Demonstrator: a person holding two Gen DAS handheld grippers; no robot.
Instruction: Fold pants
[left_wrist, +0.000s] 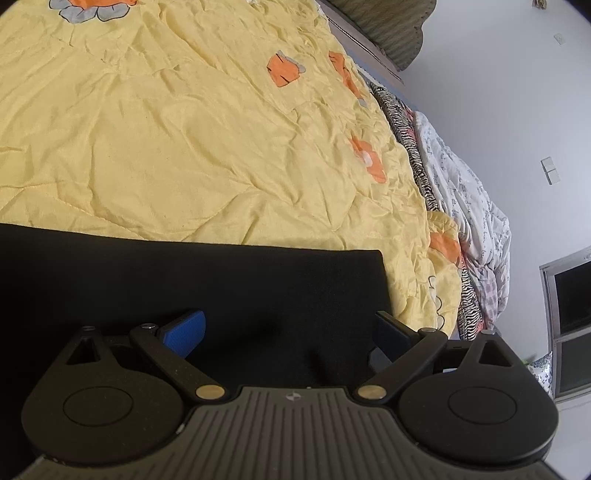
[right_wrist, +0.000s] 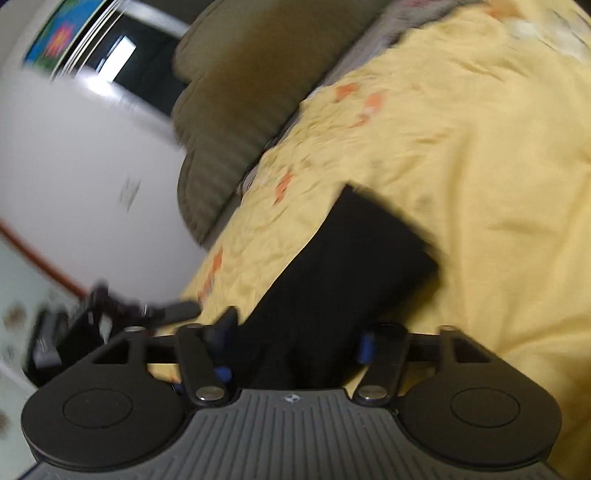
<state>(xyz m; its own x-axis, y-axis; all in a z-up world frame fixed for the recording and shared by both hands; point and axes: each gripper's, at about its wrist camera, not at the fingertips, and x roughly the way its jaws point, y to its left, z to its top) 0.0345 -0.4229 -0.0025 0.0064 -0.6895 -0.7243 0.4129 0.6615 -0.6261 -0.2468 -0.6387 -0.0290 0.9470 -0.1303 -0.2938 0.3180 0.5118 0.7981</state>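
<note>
On the bed, through the left wrist camera, black pants lie flat across a yellow flowered quilt, their straight edge facing the headboard. The left gripper sits spread wide above the dark cloth, gripping nothing. From the blurred right wrist camera, the right gripper has its blue-padded fingers drawn in against the pants; a firm pinch cannot be confirmed. A second gripper shows at left.

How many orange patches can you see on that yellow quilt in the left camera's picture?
5, on the yellow quilt: one at the top left edge, two side by side near the top right, one mid-right, one at the lower right corner. The black pants may hide more.
</note>
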